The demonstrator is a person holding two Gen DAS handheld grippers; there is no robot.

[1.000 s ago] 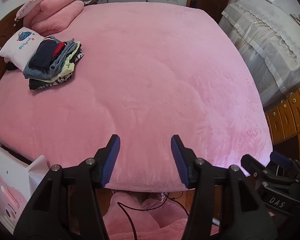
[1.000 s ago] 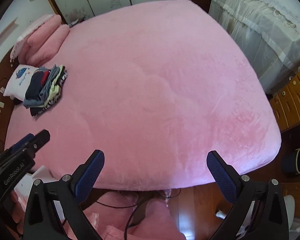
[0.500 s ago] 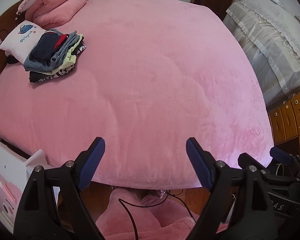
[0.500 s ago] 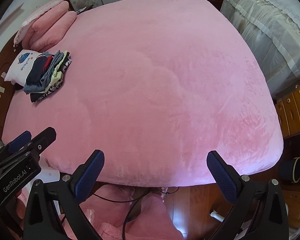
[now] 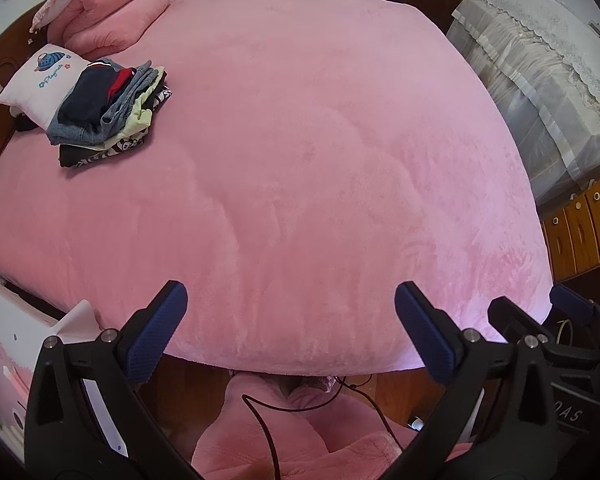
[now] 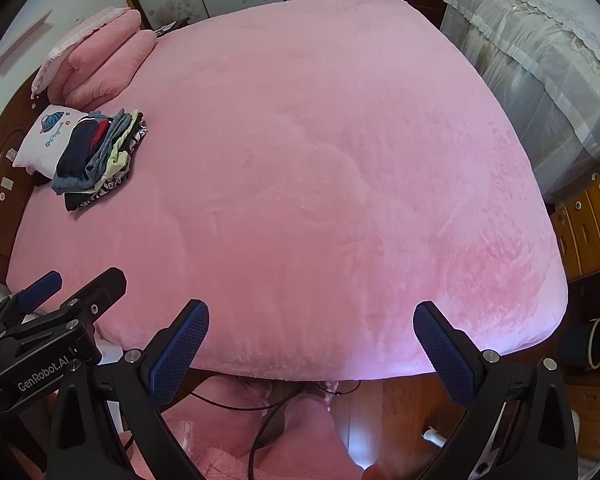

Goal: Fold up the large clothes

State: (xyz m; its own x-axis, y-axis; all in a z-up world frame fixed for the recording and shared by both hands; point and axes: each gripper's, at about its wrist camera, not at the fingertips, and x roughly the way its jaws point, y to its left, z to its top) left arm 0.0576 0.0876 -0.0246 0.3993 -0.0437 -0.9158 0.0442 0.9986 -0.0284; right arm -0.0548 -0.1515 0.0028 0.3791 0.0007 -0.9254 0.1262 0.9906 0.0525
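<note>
A stack of folded clothes (image 5: 106, 114), dark blue, grey, pale green and black, lies at the far left of the pink bed (image 5: 320, 140); it also shows in the right wrist view (image 6: 98, 158). My left gripper (image 5: 290, 334) is open and empty over the bed's near edge. My right gripper (image 6: 312, 350) is open and empty, also at the near edge, just to the right of the left one. No unfolded garment lies on the bed.
Pink pillows (image 5: 108, 12) and a white printed pillow (image 5: 36, 80) sit at the headboard end. A covered piece of furniture (image 5: 548, 80) and wooden drawers (image 5: 584, 232) stand to the right. A cable (image 5: 268, 432) and pink fabric (image 5: 300, 440) lie below the bed edge.
The left gripper's jaws have opened wide from a narrower gap. Both grippers have risen slightly, with the bed edge now lower in view. The right jaws stayed open.
</note>
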